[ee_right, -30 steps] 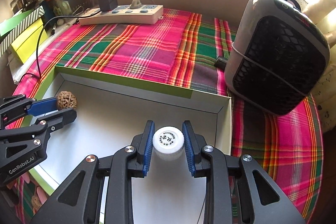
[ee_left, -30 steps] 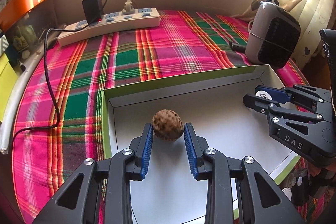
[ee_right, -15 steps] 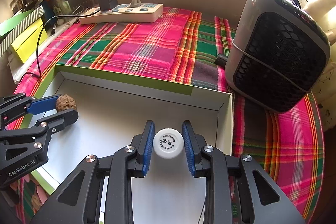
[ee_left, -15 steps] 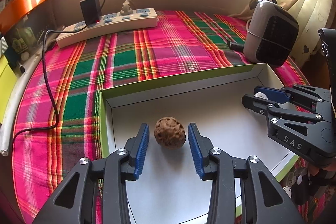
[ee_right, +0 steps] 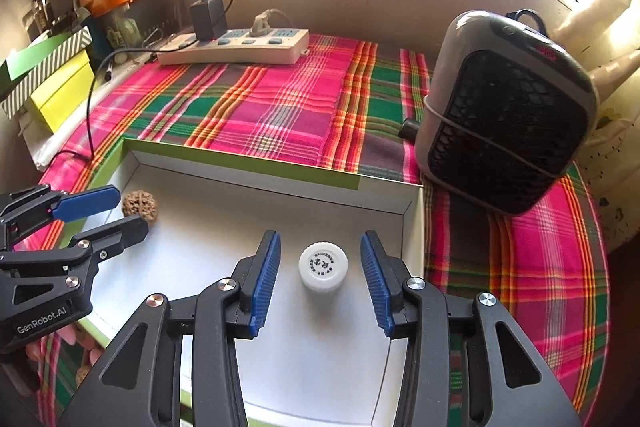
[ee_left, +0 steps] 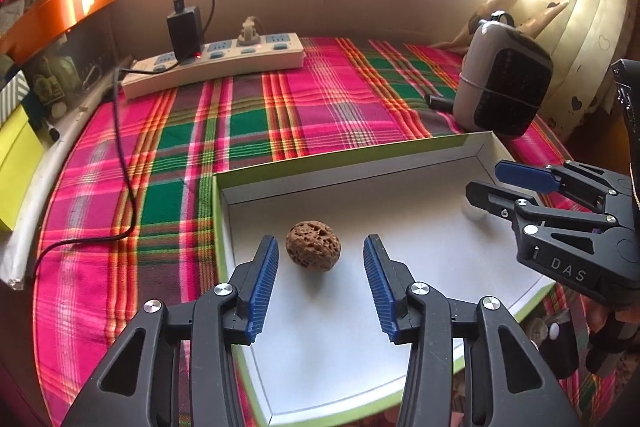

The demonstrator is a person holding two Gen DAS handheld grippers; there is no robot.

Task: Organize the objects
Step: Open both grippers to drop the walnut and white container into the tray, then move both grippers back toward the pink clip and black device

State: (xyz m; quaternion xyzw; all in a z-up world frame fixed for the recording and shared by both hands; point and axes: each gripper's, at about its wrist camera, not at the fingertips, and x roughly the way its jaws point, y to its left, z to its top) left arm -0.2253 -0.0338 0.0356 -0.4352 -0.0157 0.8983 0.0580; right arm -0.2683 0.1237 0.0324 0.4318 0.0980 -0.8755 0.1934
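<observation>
bare white floor of tray (ee_left: 248, 187) behind both claws; ahead, tray wall, then heater (ee_right: 508, 115) blocking right claw's side.

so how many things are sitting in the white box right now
2: a brown walnut near the box's left side between the left tool's open fingers, and a white bottle near the right wall between the right tool's.

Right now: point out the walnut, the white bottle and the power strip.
walnut (ee_left: 313, 246), left wrist view, middle of its wrinkled shell.
white bottle (ee_right: 323, 263), right wrist view, centre of its printed cap.
power strip (ee_right: 236, 47), right wrist view, top face by the sockets.
</observation>
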